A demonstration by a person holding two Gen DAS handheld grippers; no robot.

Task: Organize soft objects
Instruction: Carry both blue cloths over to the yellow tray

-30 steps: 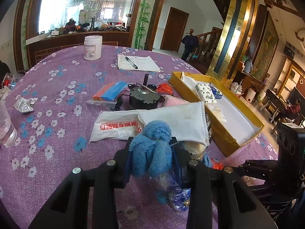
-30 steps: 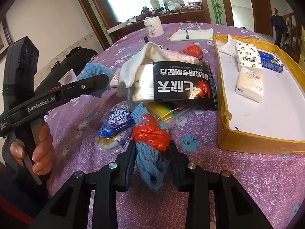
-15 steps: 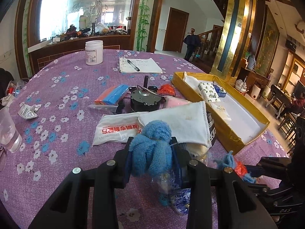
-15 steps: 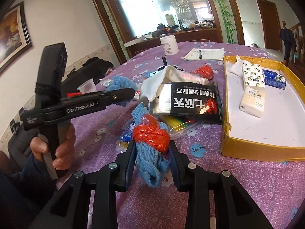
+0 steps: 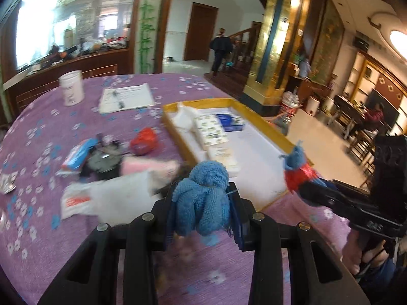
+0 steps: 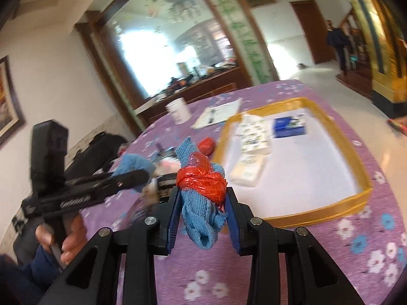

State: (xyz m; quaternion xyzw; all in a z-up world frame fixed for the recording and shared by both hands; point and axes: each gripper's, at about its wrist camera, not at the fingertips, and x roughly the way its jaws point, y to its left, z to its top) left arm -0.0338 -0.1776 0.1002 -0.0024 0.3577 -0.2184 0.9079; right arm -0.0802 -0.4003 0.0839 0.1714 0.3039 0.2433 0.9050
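Nearest the left wrist camera, the left gripper (image 5: 202,209) has its jaws clamped on a fluffy blue cloth bundle (image 5: 202,198), held clear above the purple flowered table (image 5: 38,132). In the right wrist view the right gripper (image 6: 203,212) has its jaws pressed together on a blue cloth wrapped in red plastic (image 6: 203,183), also lifted off the table. The two grippers are side by side, apart from each other; the right one's bundle shows at the right of the left view, over the near corner of the tray.

Just beyond the left gripper lies a blurred heap: a white packet with red print (image 5: 76,200), a white cloth (image 5: 122,195), something pink (image 5: 145,165), a dark object (image 5: 101,162) and a red and blue pack (image 5: 78,152). A red plastic wad (image 5: 143,141) sits between the heap and the tray's left wall.

The yellow-rimmed tray (image 6: 356,172) lies to the right, its near rim just ahead of the right gripper. Tissue packs (image 6: 251,134) and a blue pack (image 6: 290,125) fill its far left part; its near and right floor is bare white. The table edge curves close outside the tray's right rim.

Farther off stand papers with a pen (image 5: 124,97) and a white jar (image 5: 71,87), with open cloth around them.
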